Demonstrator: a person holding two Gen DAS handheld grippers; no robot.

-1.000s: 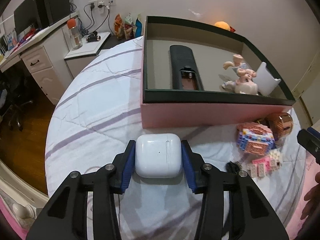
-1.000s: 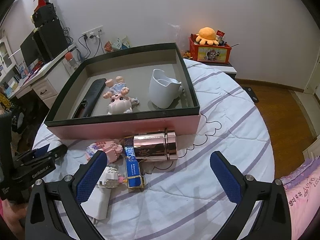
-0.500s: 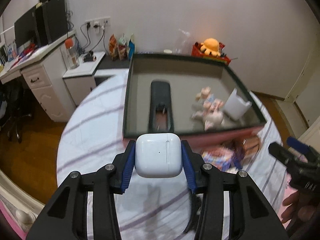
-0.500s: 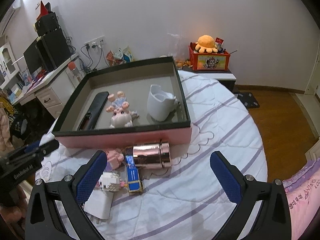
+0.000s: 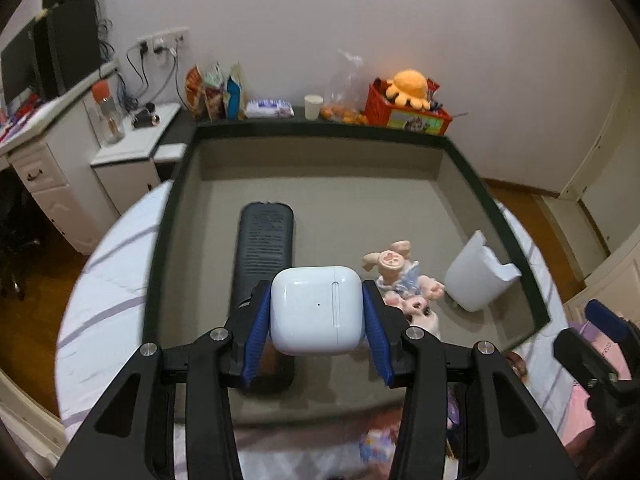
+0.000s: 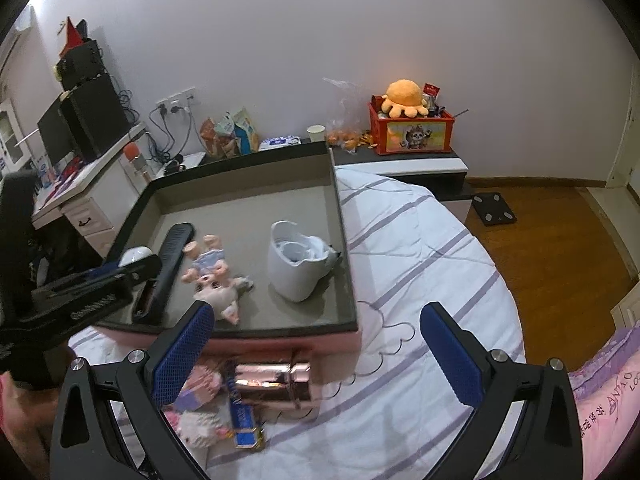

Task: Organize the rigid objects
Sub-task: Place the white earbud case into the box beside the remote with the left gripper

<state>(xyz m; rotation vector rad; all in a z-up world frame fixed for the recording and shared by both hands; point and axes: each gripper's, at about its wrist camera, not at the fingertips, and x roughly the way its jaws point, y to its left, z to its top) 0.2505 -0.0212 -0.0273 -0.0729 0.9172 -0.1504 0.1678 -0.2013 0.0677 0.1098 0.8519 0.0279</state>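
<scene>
Jaws of the left gripper [image 5: 318,312] are pinching a white earbud case [image 5: 318,310], hovering over the dark-rimmed pink box [image 5: 160,248] on the striped bedsheet [image 6: 432,248]. Lying inside: black remote [image 5: 266,244], pig figurine [image 5: 400,280], white holder [image 5: 478,278]. Right gripper [image 6: 316,354] jaws are standing spread, empty, above a rose-gold cylinder [image 6: 272,380] and toy blocks [image 6: 200,388].

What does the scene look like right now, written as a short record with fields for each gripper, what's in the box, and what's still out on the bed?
left gripper: shut on white earbuds case, held above the box
right gripper: open, nothing between its pads
box: holds black remote, pig figurine, white container
on bed in front of box: rose-gold cylinder, block toys, blue packet
</scene>
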